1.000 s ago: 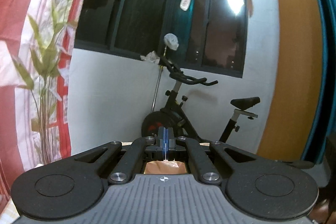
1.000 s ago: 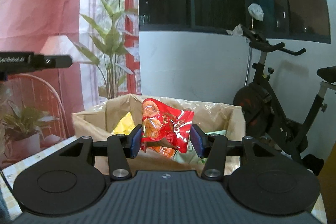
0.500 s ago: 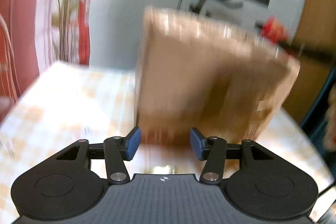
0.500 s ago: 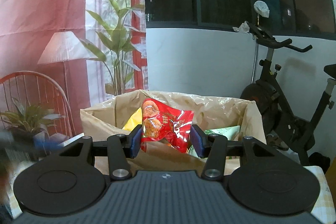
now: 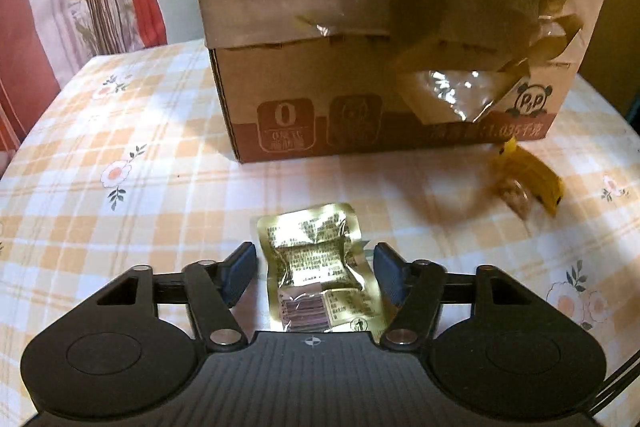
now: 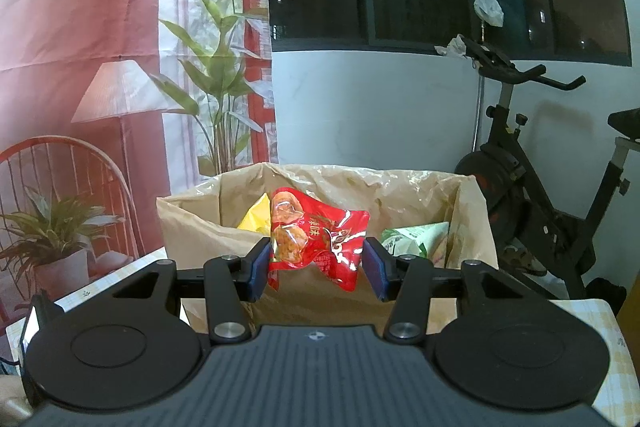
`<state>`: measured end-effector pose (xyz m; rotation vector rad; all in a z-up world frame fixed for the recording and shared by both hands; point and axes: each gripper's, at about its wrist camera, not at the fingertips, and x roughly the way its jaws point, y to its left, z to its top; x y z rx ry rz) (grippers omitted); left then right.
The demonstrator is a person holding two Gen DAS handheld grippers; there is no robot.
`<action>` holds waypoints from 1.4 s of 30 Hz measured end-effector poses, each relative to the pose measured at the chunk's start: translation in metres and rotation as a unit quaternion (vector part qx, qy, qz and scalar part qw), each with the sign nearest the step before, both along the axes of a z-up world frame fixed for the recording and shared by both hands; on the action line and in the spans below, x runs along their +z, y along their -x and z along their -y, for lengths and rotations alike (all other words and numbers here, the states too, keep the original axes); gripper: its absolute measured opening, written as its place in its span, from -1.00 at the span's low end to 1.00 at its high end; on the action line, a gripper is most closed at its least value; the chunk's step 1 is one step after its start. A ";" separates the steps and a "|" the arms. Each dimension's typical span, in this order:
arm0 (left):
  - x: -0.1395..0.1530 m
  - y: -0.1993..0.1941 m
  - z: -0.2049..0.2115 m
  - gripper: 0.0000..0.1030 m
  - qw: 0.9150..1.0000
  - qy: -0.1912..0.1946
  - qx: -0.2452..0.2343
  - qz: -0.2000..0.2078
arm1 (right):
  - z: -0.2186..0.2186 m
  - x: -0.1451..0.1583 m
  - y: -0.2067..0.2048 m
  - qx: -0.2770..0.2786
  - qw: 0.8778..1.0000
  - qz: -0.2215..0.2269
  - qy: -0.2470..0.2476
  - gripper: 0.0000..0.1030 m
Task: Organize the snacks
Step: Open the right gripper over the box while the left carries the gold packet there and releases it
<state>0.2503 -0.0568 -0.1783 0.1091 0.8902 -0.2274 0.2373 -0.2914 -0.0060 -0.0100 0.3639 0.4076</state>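
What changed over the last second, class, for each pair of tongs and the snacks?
The left tongs swung down from facing the exercise bike, opened, and now straddle the gold packet on the table. The right tongs kept gripping the red snack bag over the cardboard box.

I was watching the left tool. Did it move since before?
Yes. The left tool tipped down from the exercise bike and window to the table, now straddling a gold packet before the cardboard box.

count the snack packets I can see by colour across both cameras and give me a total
Gold: 1, gold packet on the table
Yellow: 2, yellow packet on the table, yellow packet in the cardboard box
Red: 1, red packet
Green: 1, green packet
Total: 5
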 end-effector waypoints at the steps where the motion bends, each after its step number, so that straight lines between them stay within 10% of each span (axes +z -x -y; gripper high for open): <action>1: 0.003 0.002 -0.003 0.01 1.000 0.004 0.000 0.006 | 0.001 -0.001 0.000 -0.001 1.000 -0.002 -0.002 -0.01; 11: 0.076 0.024 -0.037 -0.21 0.992 0.076 0.026 0.095 | 0.004 -0.005 0.000 -0.005 1.000 -0.004 -0.003 -0.01; 22: 0.205 0.026 -0.038 -0.20 0.953 0.094 -0.022 0.289 | -0.001 -0.003 -0.016 -0.001 1.000 0.003 0.015 -0.01; 33: 0.187 -0.092 0.032 -0.01 0.963 0.125 -0.046 0.233 | -0.023 -0.010 -0.083 -0.018 0.996 -0.020 0.083 0.02; 37: 0.173 -0.098 0.042 0.29 0.969 0.070 -0.058 0.232 | -0.025 -0.018 -0.095 -0.033 0.993 -0.028 0.108 0.28; 42: 0.167 -0.089 0.025 0.44 0.971 0.097 -0.037 0.214 | -0.013 -0.016 -0.084 -0.041 0.995 -0.030 0.092 0.33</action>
